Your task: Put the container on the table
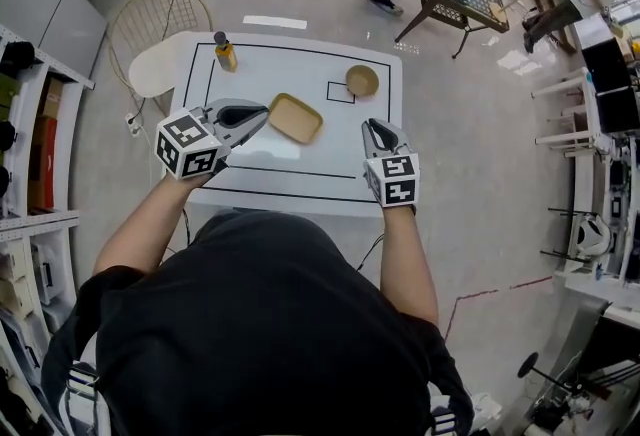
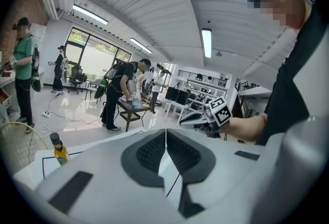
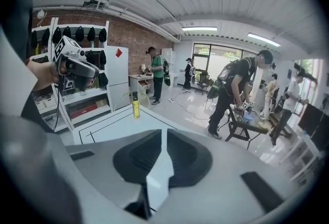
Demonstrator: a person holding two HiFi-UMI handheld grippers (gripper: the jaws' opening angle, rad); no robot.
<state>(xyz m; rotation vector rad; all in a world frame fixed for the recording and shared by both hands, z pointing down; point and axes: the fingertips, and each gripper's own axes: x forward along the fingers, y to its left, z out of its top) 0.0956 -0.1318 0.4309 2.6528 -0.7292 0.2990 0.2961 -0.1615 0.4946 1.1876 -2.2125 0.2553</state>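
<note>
Both your forearms reach straight out from your body over the near edge of the white table (image 1: 385, 74). Your left gripper (image 1: 264, 110) is angled inward to the right, and your right gripper (image 1: 373, 125) points nearly straight ahead. The left gripper view shows the left gripper (image 2: 165, 133) with its dark pads pressed together along one thin seam and nothing caught between them. Your right gripper (image 3: 163, 136) is closed the same way and is also empty. Only the head view shows the container (image 1: 295, 118), a shallow tan tray lying flat on the table inside the black outline, between your two grippers. Its near-left corner is just beside the left tips, though you cannot tell from here whether they touch. That view also shows a round bowl (image 1: 362, 80) farther back on the right. The gripper views look level across the room instead. The left one catches your right gripper (image 2: 194, 120) and a yellow bottle (image 2: 59, 148) at the table's far corner. The right one catches your left gripper (image 3: 88, 69) and the same bottle (image 3: 135, 107).
</note>
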